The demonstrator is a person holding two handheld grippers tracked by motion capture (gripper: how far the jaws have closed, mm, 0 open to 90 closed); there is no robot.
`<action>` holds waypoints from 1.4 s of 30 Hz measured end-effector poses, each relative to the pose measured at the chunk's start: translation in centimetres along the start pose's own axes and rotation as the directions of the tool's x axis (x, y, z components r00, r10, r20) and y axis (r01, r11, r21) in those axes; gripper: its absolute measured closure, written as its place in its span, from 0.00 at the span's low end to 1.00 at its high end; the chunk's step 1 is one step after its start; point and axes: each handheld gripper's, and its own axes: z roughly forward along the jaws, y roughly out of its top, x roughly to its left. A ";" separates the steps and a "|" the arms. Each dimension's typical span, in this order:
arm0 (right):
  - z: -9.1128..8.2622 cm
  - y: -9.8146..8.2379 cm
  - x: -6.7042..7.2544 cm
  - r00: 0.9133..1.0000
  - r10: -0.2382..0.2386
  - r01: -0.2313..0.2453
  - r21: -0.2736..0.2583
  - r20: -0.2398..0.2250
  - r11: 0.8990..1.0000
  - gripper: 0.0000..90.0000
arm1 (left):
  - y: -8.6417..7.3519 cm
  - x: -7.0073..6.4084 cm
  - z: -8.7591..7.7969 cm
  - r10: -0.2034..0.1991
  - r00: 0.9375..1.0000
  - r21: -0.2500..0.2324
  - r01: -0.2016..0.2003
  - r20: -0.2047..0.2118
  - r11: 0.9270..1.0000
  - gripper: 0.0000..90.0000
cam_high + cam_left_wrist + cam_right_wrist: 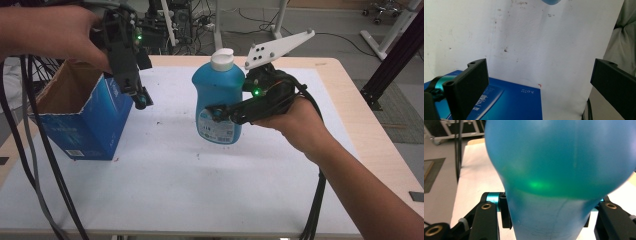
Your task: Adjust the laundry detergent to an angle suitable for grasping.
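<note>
A blue plastic bottle (219, 97) with a white cap hangs upright above the middle of the table, and my right gripper (220, 114) is shut on its lower body from the right. In the right gripper view the bottle (559, 170) bulges wide, with both jaws pressed against its narrower part. My left gripper (140, 97) hovers over the right rim of an open blue cardboard box (82, 117) at the table's left. Its jaws stand wide apart with nothing between them (539, 82), above the box's blue side (509, 102).
The white table top (200, 175) has a wooden border. Black cables (35, 165) trail down the left side and another bundle hangs by the right forearm. Desk legs and equipment stand on the floor behind the table.
</note>
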 end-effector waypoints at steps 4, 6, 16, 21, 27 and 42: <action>-0.3 0.2 -0.3 0.999 -0.019 0.020 0.011 -0.031 1.000 0.50 | 0.1 0.0 0.1 -0.001 1.000 0.001 0.001 -0.002 1.000 0.02; -0.5 0.3 -0.5 0.998 -0.037 0.038 0.015 -0.048 0.999 0.50 | 0.1 0.0 0.1 -0.006 1.000 -0.001 0.006 0.000 1.000 0.02; -1.1 0.1 -1.6 0.992 -0.072 0.073 0.003 -0.103 0.997 0.50 | 0.4 0.1 0.5 -0.005 1.000 0.002 0.005 0.004 1.000 0.02; -1.2 -0.2 -2.3 0.989 -0.088 0.089 0.004 -0.123 0.996 0.50 | 0.5 0.1 0.6 -0.006 1.000 0.004 0.006 0.005 1.000 0.02; -0.9 -0.7 -3.0 0.987 -0.092 0.092 -0.006 -0.134 0.996 0.50 | 0.5 0.2 0.8 -0.006 1.000 0.000 0.006 0.006 1.000 0.02; 0.9 -2.2 -4.4 0.979 -0.119 0.117 -0.022 -0.167 0.993 0.50 | 0.5 0.2 1.8 -0.005 1.000 0.004 0.005 0.020 1.000 0.02</action>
